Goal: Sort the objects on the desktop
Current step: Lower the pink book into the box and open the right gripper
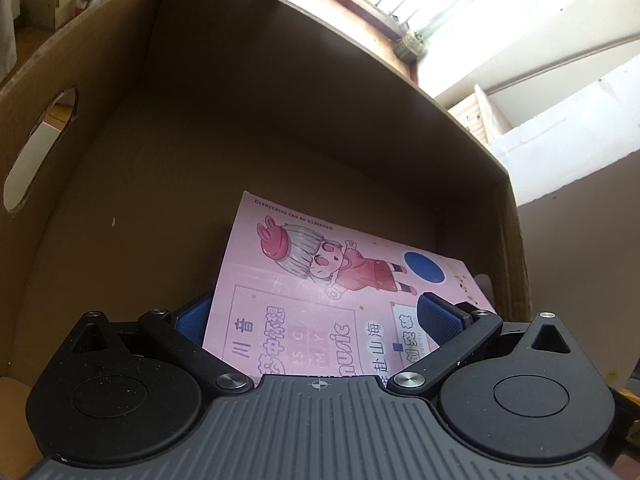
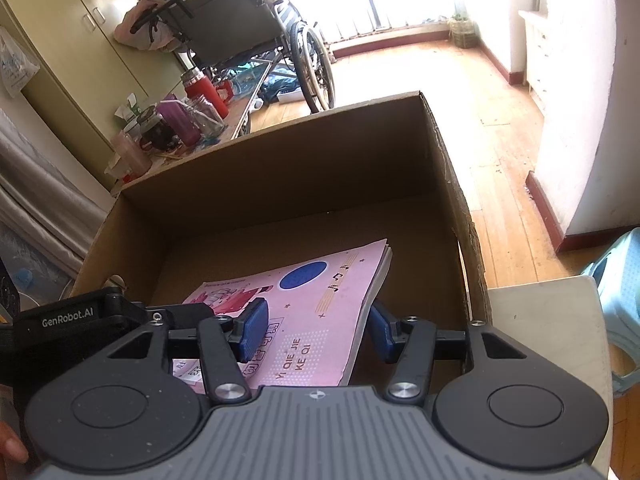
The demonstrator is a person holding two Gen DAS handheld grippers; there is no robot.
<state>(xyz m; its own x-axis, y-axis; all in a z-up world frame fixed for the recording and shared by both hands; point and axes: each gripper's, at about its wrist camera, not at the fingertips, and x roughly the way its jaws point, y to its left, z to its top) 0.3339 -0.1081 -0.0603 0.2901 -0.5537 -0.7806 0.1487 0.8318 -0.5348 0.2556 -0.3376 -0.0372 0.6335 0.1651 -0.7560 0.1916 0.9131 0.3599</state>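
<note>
Through the left wrist camera, the left gripper (image 1: 316, 316) is reaching down into the open brown cardboard box (image 1: 280, 128), and a thin pink paperback booklet with a cartoon girl on its cover (image 1: 320, 280) is lying tilted between its blue-padded fingers (image 1: 438, 318). One pad is showing over the cover at the right while the other is peeking out from under the booklet's left edge, so the jaws are standing fairly wide with the booklet sandwiched across them; whether they are actually pressing on it is hard to tell from this angle. An oval handle cut-out (image 1: 40, 148) is showing in the box's left wall.

Through the right wrist camera, the right gripper (image 2: 316, 330) is hovering at the box's near edge (image 2: 472, 264), its jaws standing apart on either side of the booklet's (image 2: 320, 300) spine corner, the left pad (image 2: 254, 332) lying over the cover and the right pad below the page edges, with a gap visible there. This view alone is showing the left gripper's black body (image 2: 76, 316) alongside, the booklet raised above the box floor, a wheelchair (image 2: 256, 28), and a cluttered side table with jars and a red flask (image 2: 180, 120).
</note>
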